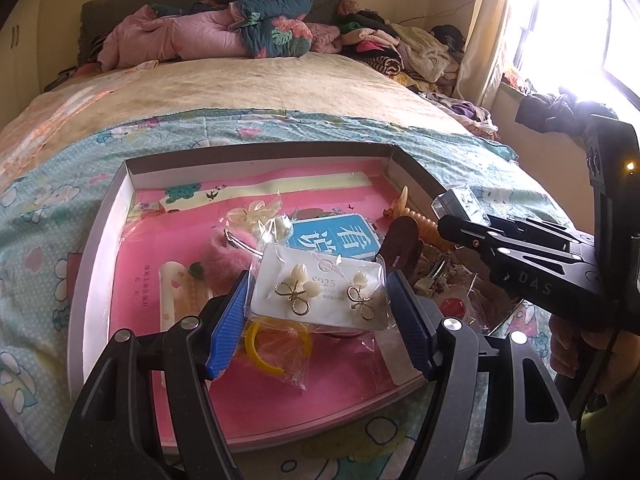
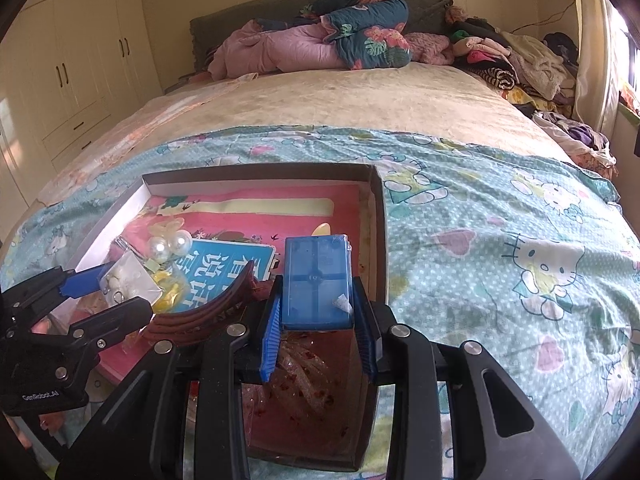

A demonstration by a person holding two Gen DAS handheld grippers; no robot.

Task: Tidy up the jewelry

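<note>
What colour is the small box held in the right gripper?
Translucent blue. The small box shows best in the right wrist view, between the right gripper fingers.

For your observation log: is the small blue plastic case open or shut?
Shut: the blue case, clamped in the right gripper, shows its lid flush.

Pinks, blues and pale cartoon prints across the bed and tray

The bedsheet (image 2: 500, 216) is pale turquoise with white dots, cartoon cats and pink hearts; the tray (image 1: 96, 248) has white walls and a bright pink lining. A white earring card (image 1: 320, 292) carries gold loops with cream buds, beside a fluffy pink hair clip (image 1: 224, 260), a yellow ring (image 1: 276, 344) and a blue card with white characters (image 1: 336, 240). The small box (image 2: 316, 280) is translucent blue, matching the ribbed blue fingers (image 2: 270, 344) on the black hand-held gripper (image 2: 320, 336).
</note>
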